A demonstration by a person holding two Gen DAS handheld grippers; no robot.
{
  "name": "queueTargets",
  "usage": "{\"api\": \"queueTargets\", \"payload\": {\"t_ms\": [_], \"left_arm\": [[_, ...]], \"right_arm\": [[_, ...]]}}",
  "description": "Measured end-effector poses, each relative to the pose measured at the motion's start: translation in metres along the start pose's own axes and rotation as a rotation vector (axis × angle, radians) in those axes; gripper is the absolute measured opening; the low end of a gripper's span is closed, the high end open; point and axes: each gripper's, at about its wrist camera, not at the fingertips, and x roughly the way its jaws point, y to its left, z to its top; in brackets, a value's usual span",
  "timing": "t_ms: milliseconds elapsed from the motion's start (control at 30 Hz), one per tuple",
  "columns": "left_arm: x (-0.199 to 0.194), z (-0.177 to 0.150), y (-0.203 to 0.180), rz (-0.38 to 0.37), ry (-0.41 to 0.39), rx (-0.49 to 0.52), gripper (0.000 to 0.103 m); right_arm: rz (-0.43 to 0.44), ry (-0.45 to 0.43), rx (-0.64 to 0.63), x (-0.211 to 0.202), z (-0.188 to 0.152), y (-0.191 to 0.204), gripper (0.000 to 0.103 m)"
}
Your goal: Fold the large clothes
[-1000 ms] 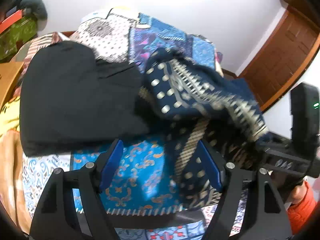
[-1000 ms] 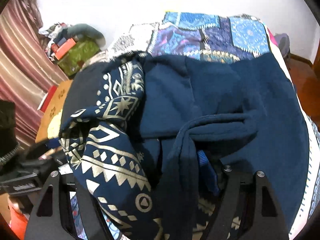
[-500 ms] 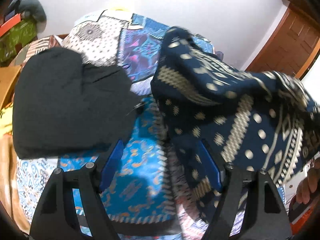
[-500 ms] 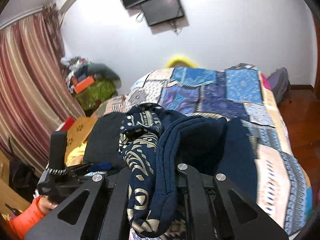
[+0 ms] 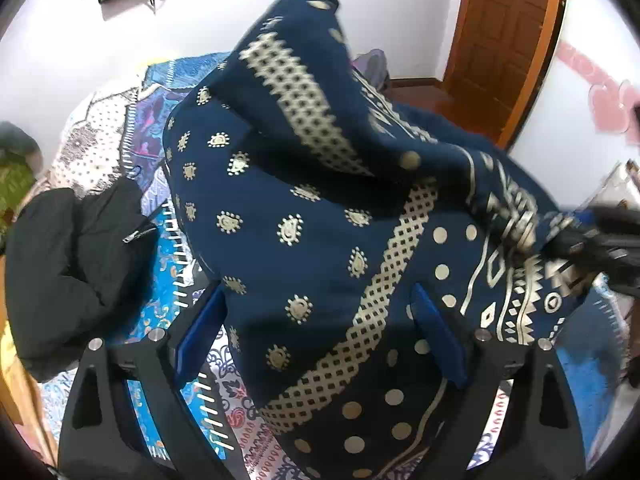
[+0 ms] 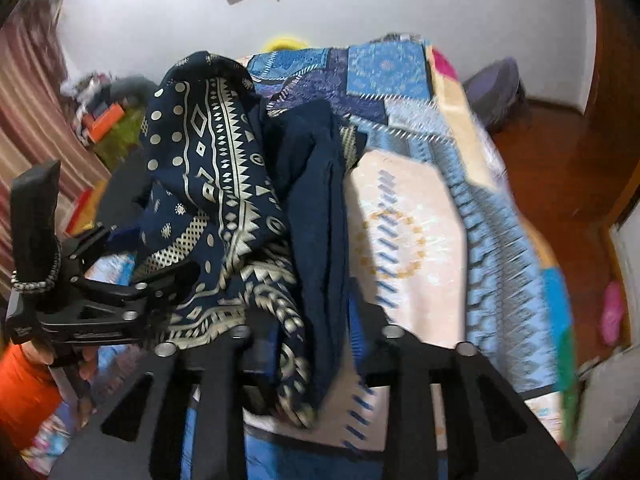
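A navy garment with a silver-white print (image 5: 304,208) hangs bunched above the bed and fills most of the left wrist view. My left gripper (image 5: 318,336) has its jaws wide and still opening. The cloth drapes down between its blue pads (image 5: 200,328) without being pinched. In the right wrist view the same garment (image 6: 224,168) runs as a thick bundle between the fingers of my right gripper (image 6: 304,332). Its jaws are opening but still press on the bundle. The left gripper (image 6: 132,292) is at the garment's left side there.
A folded black garment (image 5: 68,264) lies on the patchwork quilt (image 6: 408,220) to the left. A hand with an orange sleeve (image 6: 24,392) holds the left gripper. A wooden door (image 5: 508,40), a purple bag (image 6: 492,92) on the floor and a curtain (image 6: 28,120) surround the bed.
The navy garment has come up off the bed and now hangs high before the left camera. The right gripper closed on a bundle of it and drew back; the left jaws widened.
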Motion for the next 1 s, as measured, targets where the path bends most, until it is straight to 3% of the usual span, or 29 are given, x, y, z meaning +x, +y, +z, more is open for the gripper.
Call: {"api": "queueTargets", "payload": {"t_ms": [100, 300, 533, 667, 733, 800, 833, 1000], "left_arm": [[0.000, 0.000, 0.007, -0.037, 0.008, -0.043, 0.091], [0.003, -0.006, 0.019, -0.072, 0.029, -0.117, 0.091], [0.005, -0.017, 0.022, -0.117, 0.041, -0.173, 0.091], [0.006, -0.020, 0.026, -0.135, 0.036, -0.181, 0.091], [0.006, -0.021, 0.028, -0.147, 0.036, -0.188, 0.091], [0.008, -0.022, 0.032, -0.159, 0.036, -0.200, 0.091], [0.008, -0.023, 0.033, -0.162, 0.034, -0.204, 0.091], [0.011, -0.026, 0.040, -0.163, 0.029, -0.237, 0.091]], "right_arm": [[-0.036, -0.019, -0.049, -0.016, 0.005, 0.006, 0.048], [-0.001, -0.021, -0.107, -0.024, 0.024, 0.020, 0.050], [0.053, 0.041, -0.190, 0.002, 0.049, 0.048, 0.050], [0.121, 0.038, -0.210, -0.003, 0.059, 0.057, 0.050], [0.116, 0.014, -0.235, -0.007, 0.061, 0.062, 0.054], [0.094, -0.004, -0.262, -0.003, 0.064, 0.066, 0.066], [0.075, -0.003, -0.277, 0.004, 0.065, 0.069, 0.067], [-0.011, 0.138, -0.339, 0.060, 0.074, 0.074, 0.067]]}}
